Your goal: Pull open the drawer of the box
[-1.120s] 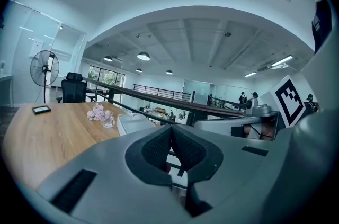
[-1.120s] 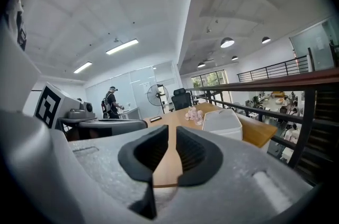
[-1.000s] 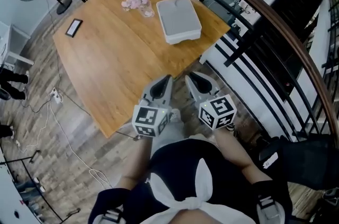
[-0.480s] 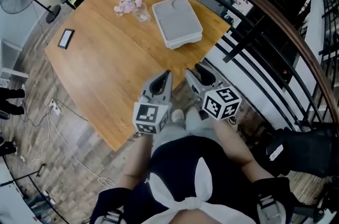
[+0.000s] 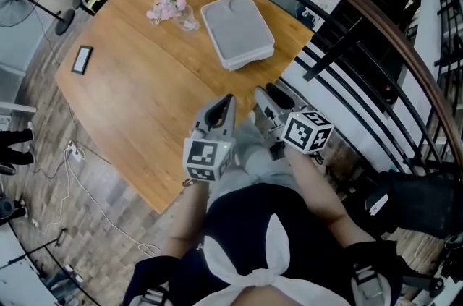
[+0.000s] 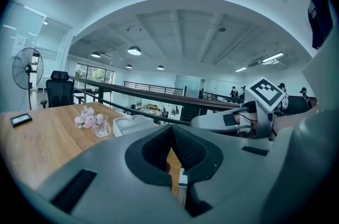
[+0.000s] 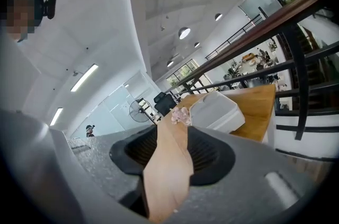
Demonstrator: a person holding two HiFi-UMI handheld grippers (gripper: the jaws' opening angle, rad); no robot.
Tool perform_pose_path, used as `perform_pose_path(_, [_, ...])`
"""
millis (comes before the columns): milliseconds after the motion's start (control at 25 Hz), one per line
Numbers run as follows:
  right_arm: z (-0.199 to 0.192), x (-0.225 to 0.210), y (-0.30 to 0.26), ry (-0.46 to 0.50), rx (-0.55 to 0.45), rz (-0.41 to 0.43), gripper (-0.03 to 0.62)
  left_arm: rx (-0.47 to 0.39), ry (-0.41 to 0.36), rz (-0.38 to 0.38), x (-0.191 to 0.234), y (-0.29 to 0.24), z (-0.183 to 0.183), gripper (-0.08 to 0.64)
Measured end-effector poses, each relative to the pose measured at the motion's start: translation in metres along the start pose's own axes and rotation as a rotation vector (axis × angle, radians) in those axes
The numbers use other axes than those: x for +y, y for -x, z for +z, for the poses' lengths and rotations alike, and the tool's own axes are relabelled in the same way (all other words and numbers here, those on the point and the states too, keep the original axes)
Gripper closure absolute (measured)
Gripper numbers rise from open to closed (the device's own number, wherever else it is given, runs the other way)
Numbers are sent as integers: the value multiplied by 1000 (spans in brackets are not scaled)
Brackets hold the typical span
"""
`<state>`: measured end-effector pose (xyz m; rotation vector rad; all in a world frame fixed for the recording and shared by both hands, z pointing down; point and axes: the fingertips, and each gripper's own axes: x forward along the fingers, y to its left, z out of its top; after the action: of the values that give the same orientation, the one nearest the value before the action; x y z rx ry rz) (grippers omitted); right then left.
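The box (image 5: 237,31) is pale grey, low and flat, with rounded corners and a shallow dip pressed into the far end of its lid. It sits level on the wooden table (image 5: 145,80), well ahead of the left gripper (image 5: 228,102) and a touch left of where that gripper points, apart from it with bare wood between. The drawer (image 5: 247,60) reads as the lower band along the near side (a thin seam marks it off), pushed in flush with the body.
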<state>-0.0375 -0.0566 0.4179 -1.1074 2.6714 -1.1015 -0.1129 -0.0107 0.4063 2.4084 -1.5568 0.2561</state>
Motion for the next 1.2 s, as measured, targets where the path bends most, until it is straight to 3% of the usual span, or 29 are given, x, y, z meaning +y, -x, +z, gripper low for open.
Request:
perform_pose_path(200, [2, -27, -23, -40, 18, -26, 414, 13, -18, 3, 19, -22, 8, 541])
perform_pose_path(520, [9, -70, -59, -193, 47, -21, 383, 63, -29, -4, 45, -73, 12, 541])
perform_pose_path(760, [1, -89, -81, -282, 86, -21, 367, 122, -14, -24, 53, -92, -2, 541])
perform_pose_path(1200, [-6, -122, -111, -405, 104, -34, 360, 142, 7, -15, 72, -119, -15, 541])
